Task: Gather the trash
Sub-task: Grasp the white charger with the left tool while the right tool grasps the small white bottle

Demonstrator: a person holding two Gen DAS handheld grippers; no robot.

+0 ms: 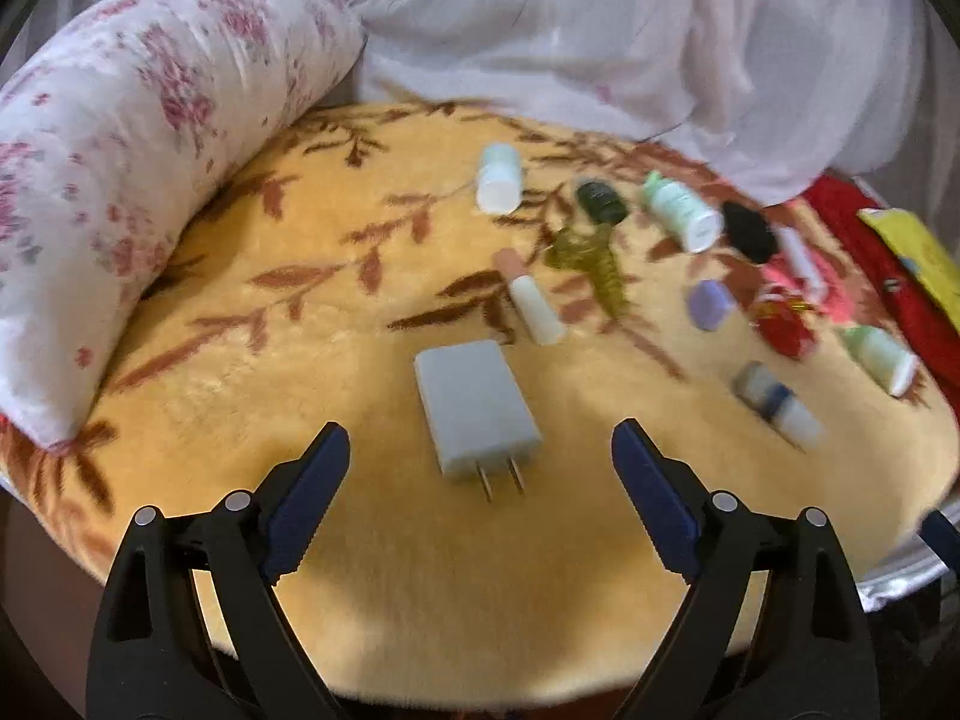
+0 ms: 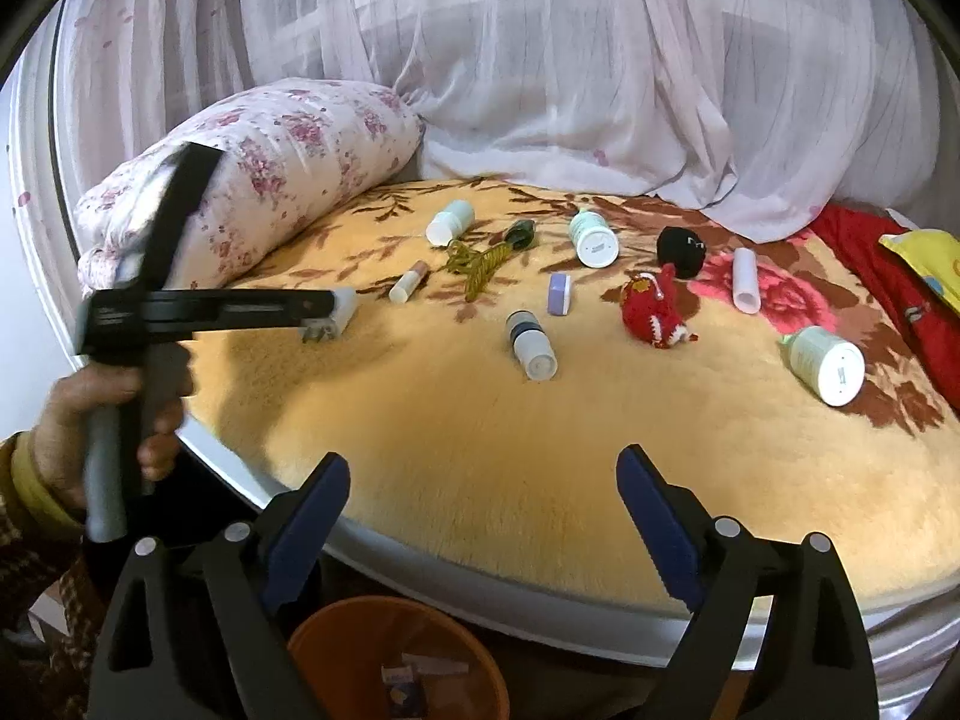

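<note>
A white plug charger [image 1: 474, 409] lies on the yellow blanket [image 1: 360, 570], prongs toward me. My left gripper [image 1: 480, 450] is open, its fingers either side of the charger's prong end. In the right wrist view the left gripper [image 2: 327, 315] reaches over the charger [image 2: 342, 309]. My right gripper [image 2: 483, 480] is open and empty above the bed's front edge. Several small bottles lie farther back: a white one [image 2: 449, 222], a green-white one [image 2: 594, 238], a blue-banded one [image 2: 531, 345] and another green-white one [image 2: 825, 363]. An orange bin [image 2: 396, 654] with scraps stands below.
A floral pillow [image 2: 258, 174] lies at the left. A lip balm [image 2: 408, 282], olive cord [image 2: 480, 261], purple box [image 2: 559, 294], red knitted toy [image 2: 654, 312], black ball [image 2: 681, 252] and white tube [image 2: 746, 279] are scattered. White curtain behind; red cloth [image 2: 900, 276] at right.
</note>
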